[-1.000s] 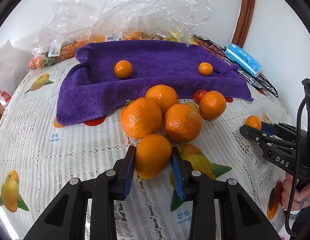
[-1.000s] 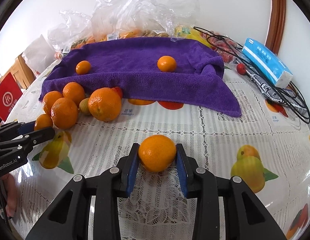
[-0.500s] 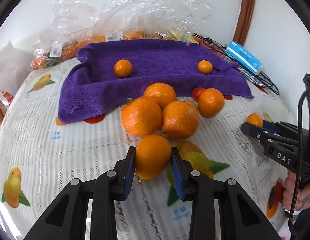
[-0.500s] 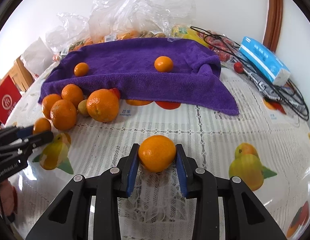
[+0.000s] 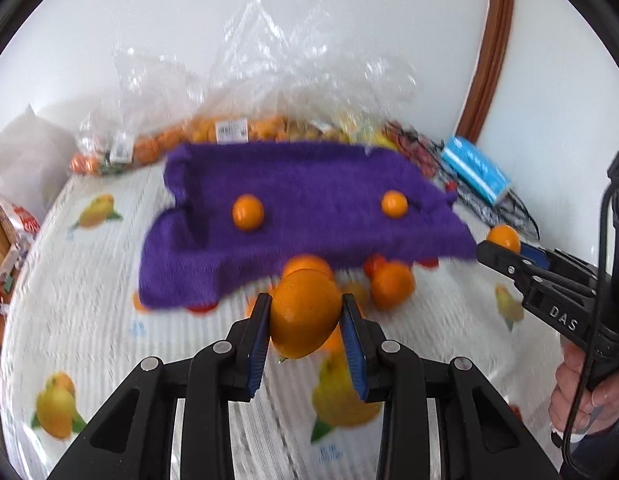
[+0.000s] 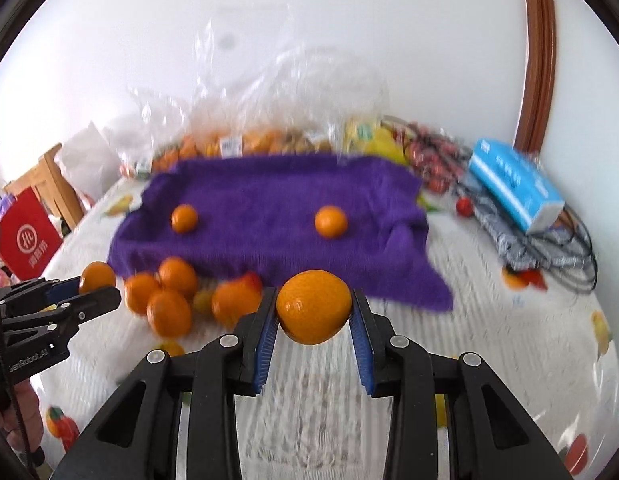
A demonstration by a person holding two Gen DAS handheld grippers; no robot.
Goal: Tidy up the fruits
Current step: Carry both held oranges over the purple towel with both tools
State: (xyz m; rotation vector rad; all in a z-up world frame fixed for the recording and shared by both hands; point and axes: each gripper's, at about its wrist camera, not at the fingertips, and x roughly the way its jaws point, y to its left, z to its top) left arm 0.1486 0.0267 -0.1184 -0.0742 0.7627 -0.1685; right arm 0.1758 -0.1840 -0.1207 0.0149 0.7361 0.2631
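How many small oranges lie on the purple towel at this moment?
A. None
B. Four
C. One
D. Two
D. On the purple towel lie two small oranges, the left small orange and the right small orange, well apart from each other; the other loose oranges sit on the tablecloth in front of it.

Two small oranges point(image 6: 330, 221) sat apart on the purple towel point(image 6: 269, 204), a bunch of bigger oranges point(image 6: 169, 300) lay just in front of its edge, maybe touching, and two more round oranges point(image 5: 305, 312) were held up off the table.
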